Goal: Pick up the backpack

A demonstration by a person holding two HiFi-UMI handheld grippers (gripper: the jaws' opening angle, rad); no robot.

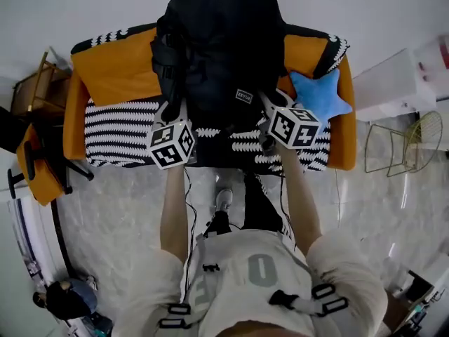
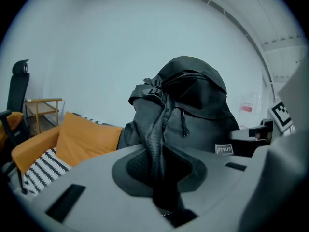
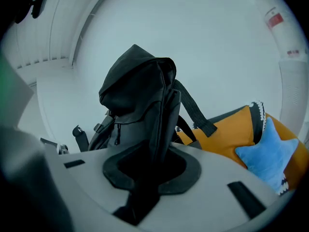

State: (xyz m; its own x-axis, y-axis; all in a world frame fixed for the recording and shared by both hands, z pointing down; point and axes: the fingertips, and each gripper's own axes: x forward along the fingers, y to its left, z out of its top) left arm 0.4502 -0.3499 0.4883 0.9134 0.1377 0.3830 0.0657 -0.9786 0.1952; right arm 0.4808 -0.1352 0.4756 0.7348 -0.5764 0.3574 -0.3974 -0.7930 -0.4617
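Backpack (image 1: 217, 41): soft, sagging, likely light; held above sofa (image 1: 105, 72). Left gripper (image 2: 159, 173), right gripper (image 3: 147, 170) clamped on its side fabric; straps would give firmer holds.

I count one black backpack (image 1: 221, 41). I have two grippers, my left gripper (image 2: 160, 166) and my right gripper (image 3: 145, 170), and two marker cubes (image 1: 171, 144), one on each. There is one sofa (image 1: 74, 125) with one striped throw (image 1: 116, 128) on it. It has two orange cushions (image 1: 119, 69), one towards each end of its back, and one blue star cushion (image 1: 319, 97) at its right end. One wooden side table (image 1: 38, 86) stands off its left end and one wire-frame chair (image 1: 424, 128) off its right.
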